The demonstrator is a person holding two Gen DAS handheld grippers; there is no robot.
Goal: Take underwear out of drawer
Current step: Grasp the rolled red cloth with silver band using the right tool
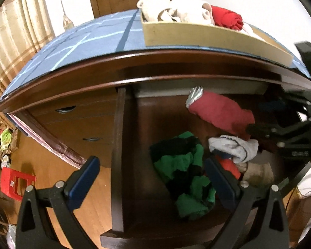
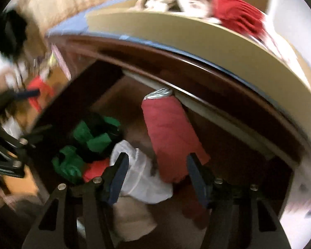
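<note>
My left tool [image 1: 151, 178] spread apart over the open drawer [image 1: 118, 145], my right tool [image 2: 155, 172] likewise apart — red underwear [image 2: 170, 132] lying inside between its fingers, green-black garment [image 1: 184, 172] beside, tray [image 1: 207, 35] above on the surface.

Red underwear [image 1: 219, 110] with a grey waistband lies rumpled in the open drawer [image 1: 117, 155].
</note>
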